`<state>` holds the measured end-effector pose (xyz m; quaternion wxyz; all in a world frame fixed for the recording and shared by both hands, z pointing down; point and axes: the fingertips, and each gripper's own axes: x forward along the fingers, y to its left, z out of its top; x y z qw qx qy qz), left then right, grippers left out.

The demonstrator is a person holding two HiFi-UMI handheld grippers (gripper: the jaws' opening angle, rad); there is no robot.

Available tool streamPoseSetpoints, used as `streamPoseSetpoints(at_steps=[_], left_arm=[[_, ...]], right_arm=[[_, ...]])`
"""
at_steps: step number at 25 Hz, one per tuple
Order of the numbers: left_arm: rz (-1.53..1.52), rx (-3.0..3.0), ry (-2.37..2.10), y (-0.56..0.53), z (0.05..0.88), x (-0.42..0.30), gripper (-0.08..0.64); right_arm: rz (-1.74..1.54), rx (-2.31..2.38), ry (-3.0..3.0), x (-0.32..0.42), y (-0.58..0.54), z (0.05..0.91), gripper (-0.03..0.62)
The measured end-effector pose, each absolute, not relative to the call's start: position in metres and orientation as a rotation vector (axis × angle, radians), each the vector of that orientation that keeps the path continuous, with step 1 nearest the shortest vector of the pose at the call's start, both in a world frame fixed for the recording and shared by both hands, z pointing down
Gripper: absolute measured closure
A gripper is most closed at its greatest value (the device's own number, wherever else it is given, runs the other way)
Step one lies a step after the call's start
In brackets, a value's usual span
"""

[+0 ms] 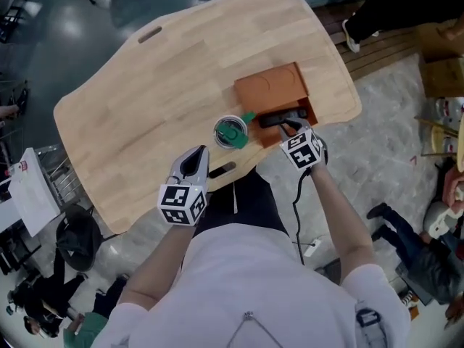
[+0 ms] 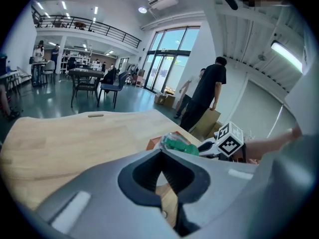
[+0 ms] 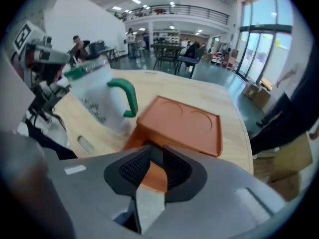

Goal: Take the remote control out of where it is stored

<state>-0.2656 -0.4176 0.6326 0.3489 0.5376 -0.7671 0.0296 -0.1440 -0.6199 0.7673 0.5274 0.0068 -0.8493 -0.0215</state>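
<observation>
Right claw (image 1: 292,127) was clamped on the black remote control (image 1: 278,118) at the orange box's (image 1: 270,89) open front; its own view showed only a dark sliver between the pads. Left claw (image 2: 160,152) was clenched, empty, over the bench (image 1: 145,114). Mug (image 3: 99,99) print was too blurred to read.

Open to a gripper across the far and left stretches of the wooden counter (image 1: 145,114), bare boards from edge to edge; crowded only toward the near right edge; blocked there by an orange box (image 1: 272,89), with a green-lidded mug (image 1: 230,131) just to its left, handle close against the box's corner; box mouth on the near side taken up by the black remote control (image 1: 279,119) and the right gripper (image 1: 292,127), jaws narrowly closed on it; free above the box's flat top; left gripper (image 1: 194,164) clear of the mug at the counter's near edge, jaws together.
</observation>
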Motion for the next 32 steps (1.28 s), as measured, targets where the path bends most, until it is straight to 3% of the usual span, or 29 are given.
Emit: streamPoseSetpoints(at_steps=[9,12,17,20,22,32], left_arm=[[0.062,1.22,-1.974,-0.383,0.688,-0.279,0.558],[0.064,1.193,-1.978,-0.375,0.699,-0.285,0.558],[0.054,1.143,-1.97,-0.366,0.71,-0.285,0.558],[0.051,1.134,-1.967,-0.364,0.714,-0.283,0.558],[0.049,1.132,-1.966,-0.364,0.713,-0.282,0.558],[0.056,1.136,-1.969,-0.362,0.712,-0.279,0.558]], right_arm=[[-0.505,-0.319,-1.648,-0.129,-0.653,0.871,0.284],[-0.572,-0.363,-1.599,-0.133,-0.657,0.884,0.262],[-0.573,-0.46,-1.565,-0.129,-0.65,0.899,0.239],[-0.596,-0.481,-1.543,-0.128,-0.651,0.9,0.259],[-0.625,-0.501,-1.498,-0.125,-0.649,0.9,0.318],[-0.694,-0.578,-1.431,-0.123,-0.642,0.904,0.337]])
